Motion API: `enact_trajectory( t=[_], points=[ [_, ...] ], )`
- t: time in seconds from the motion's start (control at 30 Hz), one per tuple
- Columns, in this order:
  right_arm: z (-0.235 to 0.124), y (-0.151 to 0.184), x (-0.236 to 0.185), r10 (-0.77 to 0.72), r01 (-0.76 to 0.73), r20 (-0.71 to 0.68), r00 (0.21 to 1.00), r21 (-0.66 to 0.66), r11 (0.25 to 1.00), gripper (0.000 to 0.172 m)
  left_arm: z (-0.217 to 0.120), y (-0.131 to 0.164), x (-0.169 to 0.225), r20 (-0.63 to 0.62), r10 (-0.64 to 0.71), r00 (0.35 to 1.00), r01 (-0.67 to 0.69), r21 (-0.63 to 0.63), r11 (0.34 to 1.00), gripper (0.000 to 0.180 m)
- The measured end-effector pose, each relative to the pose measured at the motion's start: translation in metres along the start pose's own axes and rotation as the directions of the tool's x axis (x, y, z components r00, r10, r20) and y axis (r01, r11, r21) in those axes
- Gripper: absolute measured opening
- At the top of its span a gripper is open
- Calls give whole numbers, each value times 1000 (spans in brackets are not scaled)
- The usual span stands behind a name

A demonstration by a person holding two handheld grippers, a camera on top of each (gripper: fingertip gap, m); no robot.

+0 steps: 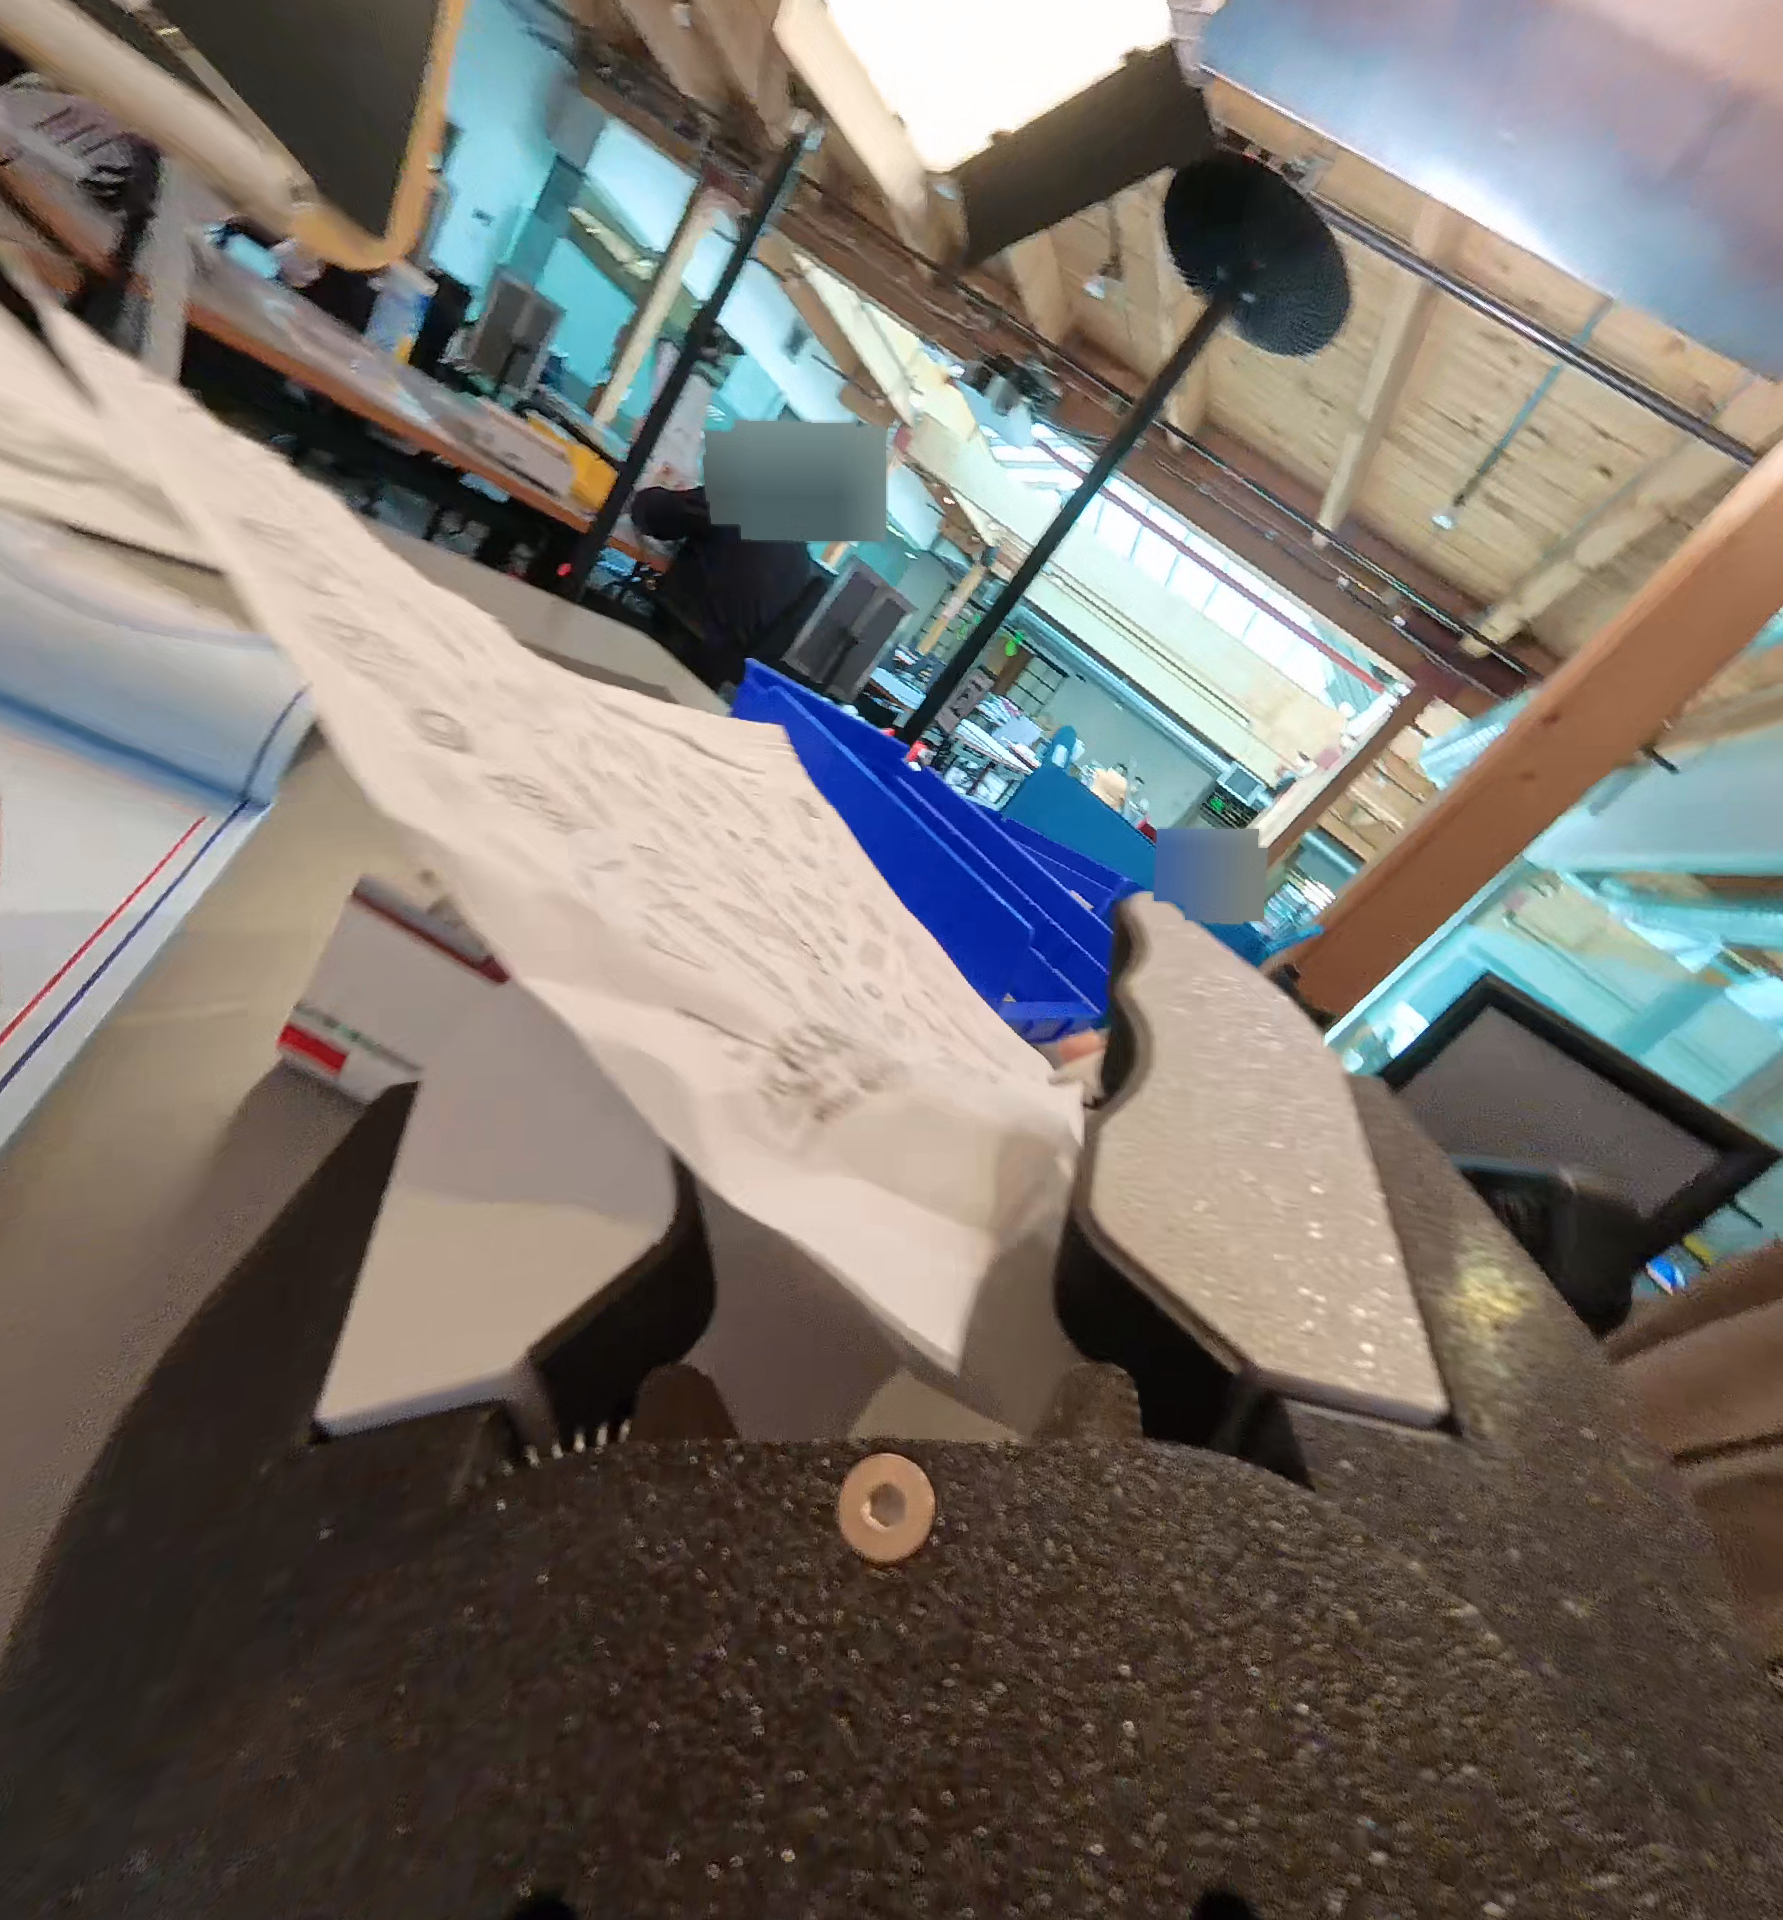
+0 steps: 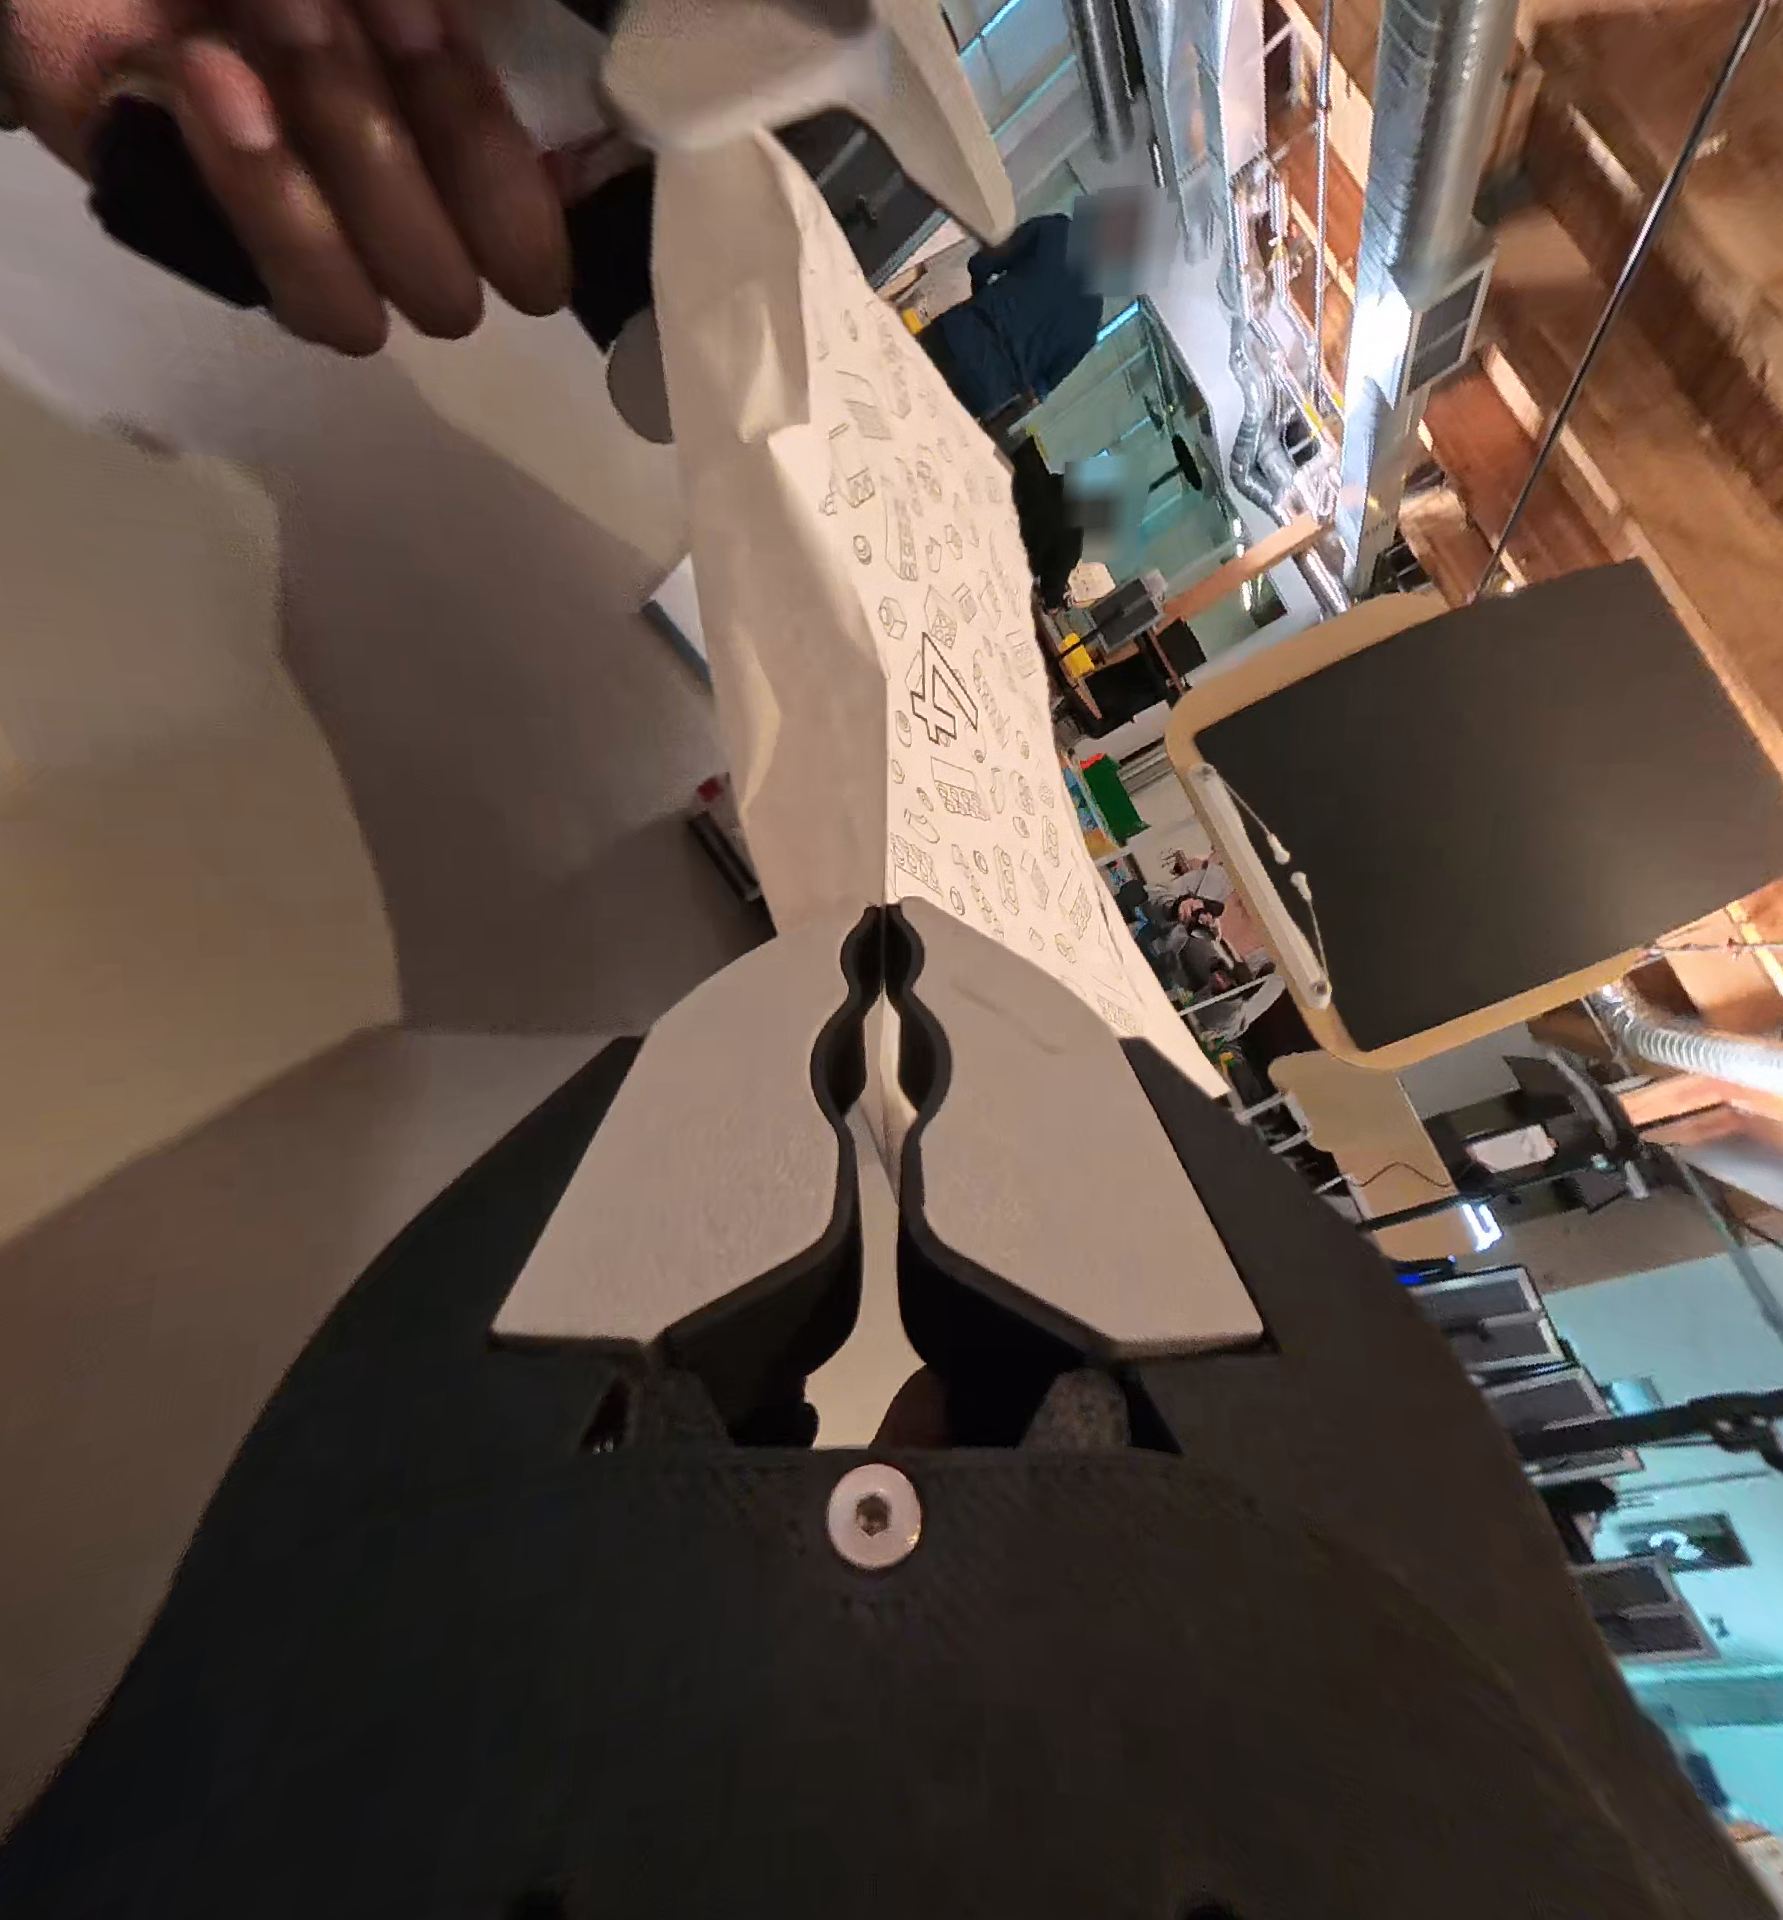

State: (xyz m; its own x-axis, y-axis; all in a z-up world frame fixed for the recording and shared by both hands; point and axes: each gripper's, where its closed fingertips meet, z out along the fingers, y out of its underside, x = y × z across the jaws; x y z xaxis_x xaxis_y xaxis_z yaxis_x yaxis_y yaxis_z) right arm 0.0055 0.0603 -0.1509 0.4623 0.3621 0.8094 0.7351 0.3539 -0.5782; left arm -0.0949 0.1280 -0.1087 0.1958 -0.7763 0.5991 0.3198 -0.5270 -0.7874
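Between the pinched-together pads (image 2: 928, 1023) of the right gripper (image 2: 882, 920) sits one edge of a white paper bag (image 2: 866, 582) printed with line drawings. It stretches away to the left gripper (image 1: 845, 997), whose jaws stand wide apart around the crumpled far end, not pressing it. Thin, light, limp and easily torn, it probably wants a hold on a folded edge. Blue bins (image 1: 928, 831) stand behind.

The white paper bag (image 2: 928, 665) carries printed marks (brick drawings), none quoted.
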Motion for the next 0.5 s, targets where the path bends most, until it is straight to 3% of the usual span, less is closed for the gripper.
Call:
enact_trajectory(
  t=[0.07, 0.17, 0.2, 0.37, 0.5],
  points=[
    [-6, 2, -12, -23, 22, 17, 1000, 5, 1000, 0, -7, 3, -9, 36, -52, 998, 52, 26, 998, 50],
    [-9, 9, -28, -38, 40, 73, 997, -32, 999, 1, -12, 9, -6, -31, -103, 994, 104, 40, 994, 8],
    [-10, 10, -33, -40, 45, 105, 994, -44, 998, 1, -14, 10, -6, -34, -84, 996, 85, 42, 995, 2],
    [-23, 13, -45, 1, 22, 256, 967, -88, 996, 20, -24, 8, -13, 77, 140, 987, -139, -9, 990, 0],
    [-36, 7, -16, 64, -37, 281, 958, -99, 994, 24, -33, -3, -6, 42, 219, 975, -218, -13, 976, 1]
  ],
)
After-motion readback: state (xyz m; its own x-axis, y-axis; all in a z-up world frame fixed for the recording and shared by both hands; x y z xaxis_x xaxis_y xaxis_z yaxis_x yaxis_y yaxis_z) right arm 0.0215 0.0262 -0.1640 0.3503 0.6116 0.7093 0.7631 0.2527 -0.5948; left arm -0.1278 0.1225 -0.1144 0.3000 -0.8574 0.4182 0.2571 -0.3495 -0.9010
